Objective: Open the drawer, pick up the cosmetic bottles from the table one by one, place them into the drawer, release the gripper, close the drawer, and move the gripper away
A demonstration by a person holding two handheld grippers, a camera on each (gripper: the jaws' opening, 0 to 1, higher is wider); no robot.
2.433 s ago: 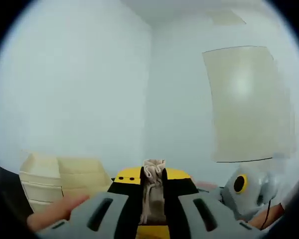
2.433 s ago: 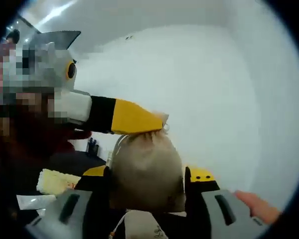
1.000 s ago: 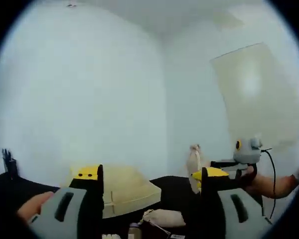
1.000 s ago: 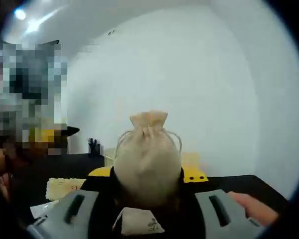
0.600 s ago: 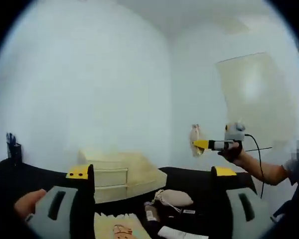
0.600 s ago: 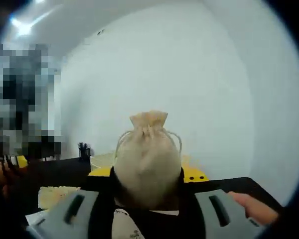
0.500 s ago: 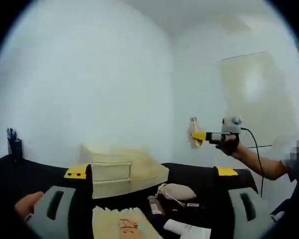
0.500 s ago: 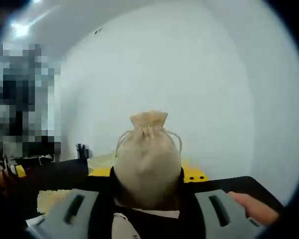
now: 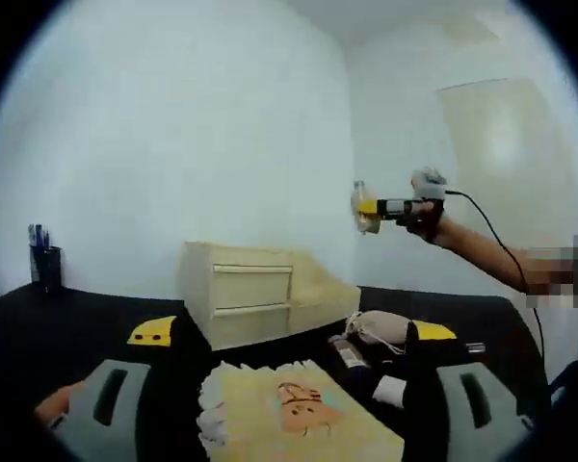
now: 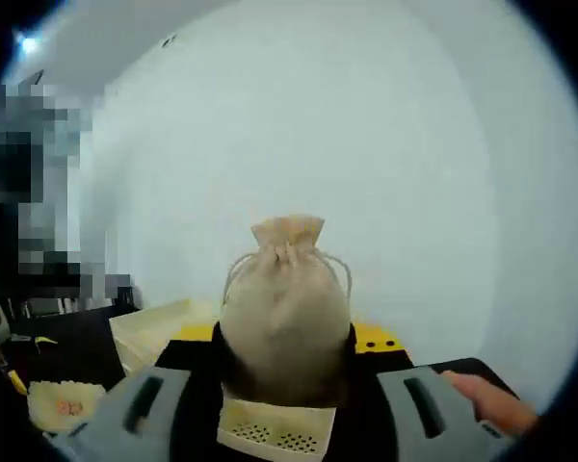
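- The tabletop [image 9: 96,322] is black and carries a cream drawer unit [image 9: 246,298]; both drawer fronts look flush with its face, so the drawer is judged not yet opened.
- A yellow cloth [image 9: 294,414] with a printed figure lies on the tabletop in front of the unit, directly between the left tongs' jaws.
- The right tongs [image 10: 284,342] are clenched on a beige drawstring pouch [image 10: 284,308], which stands upright between the jaws and is held high above the tabletop; in the left gripper view they [image 9: 366,207] appear raised, well apart from the unit.
- The left tongs [image 9: 294,337] are released, jaws spread wide and holding nothing.
- A second pouch [image 9: 380,327] lies on the tabletop to the right of the unit.
- A small dark bottle [image 9: 347,351], probably one of the cosmetic bottles, lies just beside that pouch; the view is too coarse to confirm.
- Recommended procedure: keep the right tongs' grip steady, bring the free left tongs level to a drawer front, and pull straight outward so the unit does not slide.
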